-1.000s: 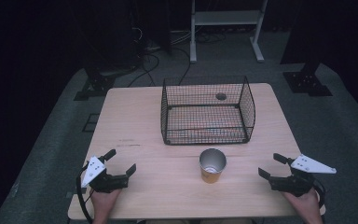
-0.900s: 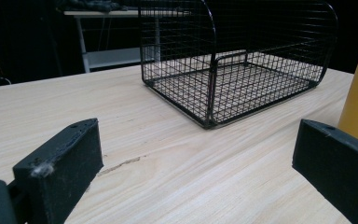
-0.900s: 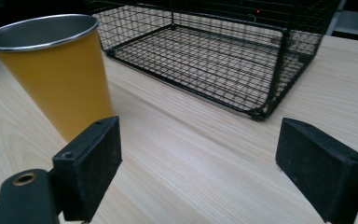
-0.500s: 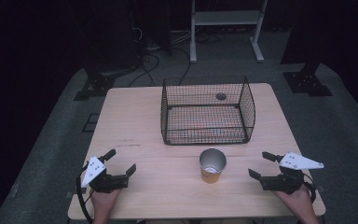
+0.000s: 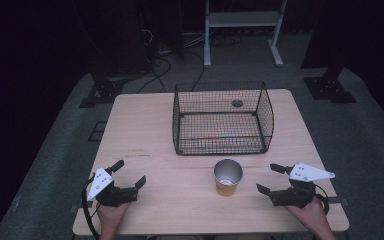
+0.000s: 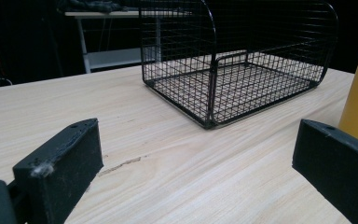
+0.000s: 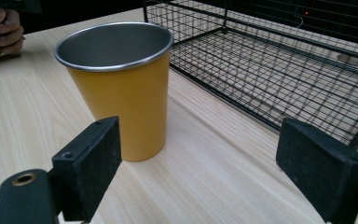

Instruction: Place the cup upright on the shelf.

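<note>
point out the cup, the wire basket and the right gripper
cup (image 5: 227,183), high view, on its yellow side wall
basket (image 5: 223,148), high view, on its near wire wall
right gripper (image 5: 271,178), high view, midway between its open fingertips

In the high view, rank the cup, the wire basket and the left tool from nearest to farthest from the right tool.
1. Yellow cup, just to its left, near the table's front.
2. Wire basket, behind the cup, mid-table.
3. Left tool, at the opposite front corner.
</note>
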`<state>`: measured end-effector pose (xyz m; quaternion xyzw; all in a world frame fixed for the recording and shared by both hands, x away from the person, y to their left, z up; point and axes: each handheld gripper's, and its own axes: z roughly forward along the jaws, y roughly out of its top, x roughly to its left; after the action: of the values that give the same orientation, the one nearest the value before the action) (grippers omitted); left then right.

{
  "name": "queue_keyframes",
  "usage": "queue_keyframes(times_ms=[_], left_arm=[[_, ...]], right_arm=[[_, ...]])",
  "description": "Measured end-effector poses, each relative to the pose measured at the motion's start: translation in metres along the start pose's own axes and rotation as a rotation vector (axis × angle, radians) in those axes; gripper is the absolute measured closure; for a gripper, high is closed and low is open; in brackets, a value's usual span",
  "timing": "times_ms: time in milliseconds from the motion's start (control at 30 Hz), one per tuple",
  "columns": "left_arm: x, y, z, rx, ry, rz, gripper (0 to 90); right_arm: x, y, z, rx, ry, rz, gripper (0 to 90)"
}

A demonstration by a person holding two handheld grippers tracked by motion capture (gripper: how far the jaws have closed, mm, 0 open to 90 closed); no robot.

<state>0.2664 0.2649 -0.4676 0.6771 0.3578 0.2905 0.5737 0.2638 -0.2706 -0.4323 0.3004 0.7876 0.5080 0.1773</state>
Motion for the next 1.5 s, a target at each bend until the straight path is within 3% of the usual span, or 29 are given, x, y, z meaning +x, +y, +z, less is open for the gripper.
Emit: queue_keyframes(times_ms=[533, 1100, 1500], left_arm=[[0.000, 0.000, 0.000, -0.002, 0.000, 0.000, 0.8], [0.000, 0.000, 0.000, -0.004, -0.002, 0.000, 0.8], [0.000, 0.000, 0.000, -0.004, -0.003, 0.000, 0.8]], right_arm=[[0.012, 0.005, 0.016, 0.022, 0.070, -0.036, 12.2], [0.022, 0.014, 0.031, 0.046, 0.110, -0.068, 10.2], [0.031, 0.019, 0.049, 0.067, 0.140, -0.076, 3.5]])
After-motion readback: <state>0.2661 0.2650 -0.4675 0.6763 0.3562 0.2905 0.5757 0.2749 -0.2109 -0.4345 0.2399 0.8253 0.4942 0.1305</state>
